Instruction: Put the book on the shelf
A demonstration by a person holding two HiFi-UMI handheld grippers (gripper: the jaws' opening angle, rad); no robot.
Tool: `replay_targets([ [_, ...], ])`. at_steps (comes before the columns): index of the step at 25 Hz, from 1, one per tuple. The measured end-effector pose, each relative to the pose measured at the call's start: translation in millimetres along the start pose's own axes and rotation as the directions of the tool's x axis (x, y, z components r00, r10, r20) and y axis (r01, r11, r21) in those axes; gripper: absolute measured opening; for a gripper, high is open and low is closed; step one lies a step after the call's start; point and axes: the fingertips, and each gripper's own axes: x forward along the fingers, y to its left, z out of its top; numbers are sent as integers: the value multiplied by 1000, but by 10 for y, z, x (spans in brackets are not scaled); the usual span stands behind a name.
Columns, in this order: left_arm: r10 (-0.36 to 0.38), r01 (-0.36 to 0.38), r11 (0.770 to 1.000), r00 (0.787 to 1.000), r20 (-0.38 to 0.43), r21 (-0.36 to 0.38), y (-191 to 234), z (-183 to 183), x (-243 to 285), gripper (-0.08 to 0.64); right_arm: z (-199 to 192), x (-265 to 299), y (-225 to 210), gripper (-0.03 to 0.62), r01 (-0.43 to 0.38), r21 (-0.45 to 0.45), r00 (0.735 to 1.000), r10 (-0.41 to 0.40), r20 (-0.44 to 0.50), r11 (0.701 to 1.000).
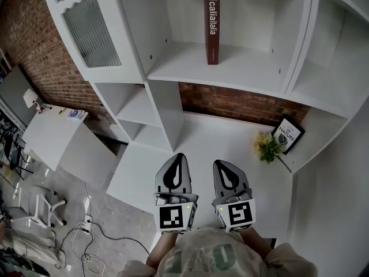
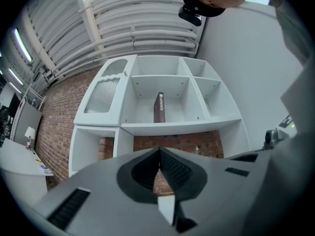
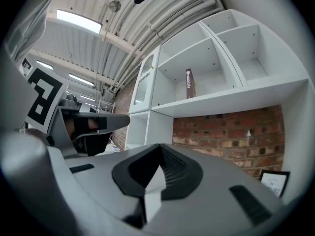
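The book [image 1: 211, 25] stands upright, spine out, mid-board in the shelf's [image 1: 242, 69] centre compartment, so the job looks done, and the left gripper [image 1: 179, 158] and right gripper [image 1: 223, 165] hang low over the counter's [image 1: 202, 134] near edge, both pinched closed on nothing.

The dark red book [image 1: 211, 25] is standing up straight on the white shelf [image 1: 242, 71]. The left gripper [image 1: 179, 158] and right gripper [image 1: 222, 165] are hanging side by side below it, jaws together. Yellow flowers [image 1: 267, 147] are sitting at the right.
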Motion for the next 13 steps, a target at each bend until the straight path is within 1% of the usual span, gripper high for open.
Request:
replay_targets([
  [4,-9,8,1000,999,-38,-4,-44,-28,-7,13,25,-2,-12,14,-5,7,1000,5,9,1000],
  [7,-30,30,1000,999,36,-6,-92,85,28,12,50,6,-18,14,0,9,1000,0,23,1000],
  [8,-30,31,1000,999,41,-3,-92,82,32,12,57,6,-15,15,-2,5,1000,1,25,1000],
  [13,-32,32,999,999,1,11,-105,-21,42,12,50,7,4,15,-22,-7,1000,22,22,1000],
])
